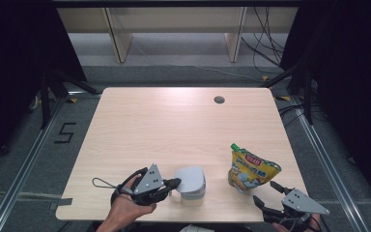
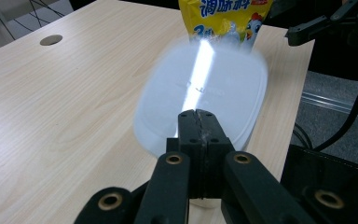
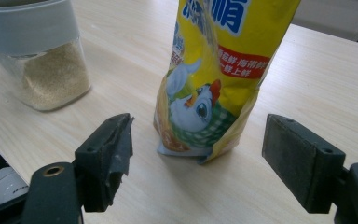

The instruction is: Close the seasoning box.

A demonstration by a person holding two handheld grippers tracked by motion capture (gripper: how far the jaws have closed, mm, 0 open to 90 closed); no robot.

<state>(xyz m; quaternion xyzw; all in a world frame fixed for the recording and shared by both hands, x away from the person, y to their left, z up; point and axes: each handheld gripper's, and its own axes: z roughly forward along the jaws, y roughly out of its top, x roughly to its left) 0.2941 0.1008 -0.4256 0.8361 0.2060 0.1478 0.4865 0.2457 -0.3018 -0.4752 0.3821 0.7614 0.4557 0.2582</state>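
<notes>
A clear container (image 1: 192, 193) with a pale grey lid (image 1: 190, 178) stands near the table's front edge; it holds tan grains (image 3: 51, 79). My left gripper (image 1: 176, 182) is shut, its tips (image 2: 196, 114) lying against the near side of the lid (image 2: 205, 84), which looks blurred. A yellow spouted pouch (image 1: 251, 169) with a chicken picture stands upright to the right of the container. My right gripper (image 1: 263, 191) is open just in front of the pouch (image 3: 214, 74), one jaw to each side and neither touching it.
The wooden table (image 1: 164, 125) has a round cable hole (image 1: 219, 100) at the back right. Its front edge lies close behind both grippers, and the right edge runs near the pouch. Cables and metal rails lie on the floor around the table.
</notes>
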